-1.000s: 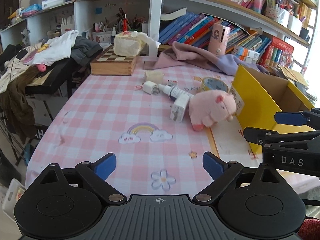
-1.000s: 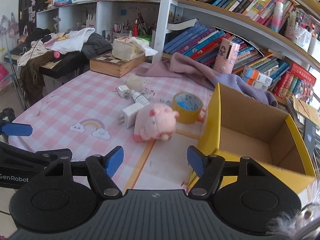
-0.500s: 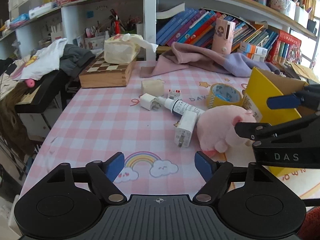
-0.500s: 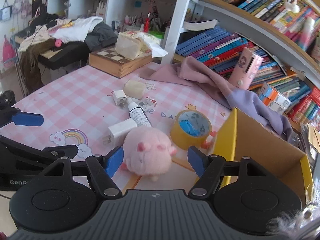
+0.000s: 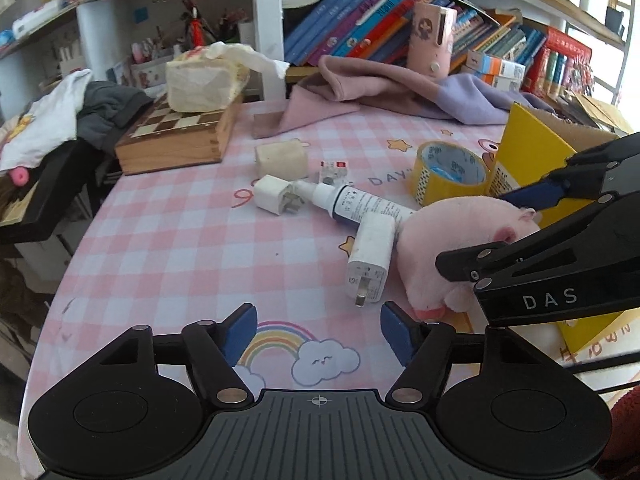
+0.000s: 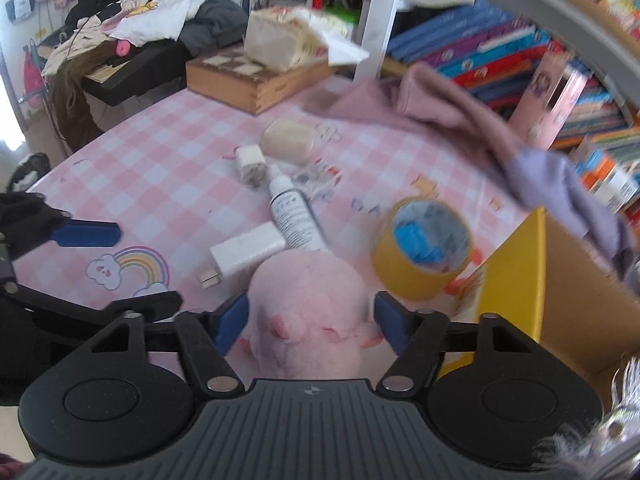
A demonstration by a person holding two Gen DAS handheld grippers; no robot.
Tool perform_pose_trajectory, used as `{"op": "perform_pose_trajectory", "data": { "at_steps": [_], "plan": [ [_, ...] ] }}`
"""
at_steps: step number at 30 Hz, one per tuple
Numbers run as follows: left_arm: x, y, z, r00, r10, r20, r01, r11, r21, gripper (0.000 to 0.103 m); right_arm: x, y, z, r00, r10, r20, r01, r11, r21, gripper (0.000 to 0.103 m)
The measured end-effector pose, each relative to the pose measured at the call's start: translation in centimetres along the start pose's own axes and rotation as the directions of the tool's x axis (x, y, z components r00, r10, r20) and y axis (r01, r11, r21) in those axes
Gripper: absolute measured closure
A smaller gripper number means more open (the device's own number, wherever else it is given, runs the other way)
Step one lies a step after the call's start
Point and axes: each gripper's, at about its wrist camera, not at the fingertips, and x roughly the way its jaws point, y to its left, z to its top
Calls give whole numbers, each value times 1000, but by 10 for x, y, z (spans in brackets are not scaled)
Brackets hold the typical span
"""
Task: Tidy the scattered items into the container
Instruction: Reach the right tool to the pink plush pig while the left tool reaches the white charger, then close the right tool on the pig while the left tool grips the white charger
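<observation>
While a second ago well short, right tool (image 6: 311, 322) now astride pink plush pig (image 6: 308, 300), jaws just narrowing, not yet gripping.

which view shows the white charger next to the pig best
The left wrist view: the white charger lies sharp and whole, prongs toward the camera, beside the plush pig. The right wrist view shows it too, but smaller, motion-blurred, with its far end partly behind the pig.

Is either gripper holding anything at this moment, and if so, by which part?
Nothing is held yet. The right gripper has been closing around the pink plush pig's body, its jaws flanking it. The left gripper is empty.
</observation>
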Motion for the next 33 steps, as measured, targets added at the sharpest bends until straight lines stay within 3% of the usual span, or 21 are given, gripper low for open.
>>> {"op": "perform_pose_trajectory", "data": {
  "at_steps": [3, 8, 21, 24, 33],
  "plan": [
    [5, -1, 5, 1000, -25, 16, 25, 1000, 5, 38, -1, -5, 0, 1000, 18, 12, -18, 1000, 19, 56],
    [20, -6, 16, 999, -50, 22, 49, 998, 25, 44, -15, -12, 4, 996, -13, 94, 10, 1000, 27, 57],
    [55, -22, 31, 991, -130, -16, 130, 990, 61, 78, -22, -19, 4, 994, -37, 107, 32, 998, 51, 57],
    [49, -16, 29, 988, -153, -19, 154, 988, 31, 78, -26, -18, 2, 994, -32, 107, 26, 998, 62, 57],
    [0, 9, 18, 991, -130, 38, 133, 988, -77, 78, -51, -3, -10, 990, -28, 142, 15, 996, 91, 57]
  ]
}}
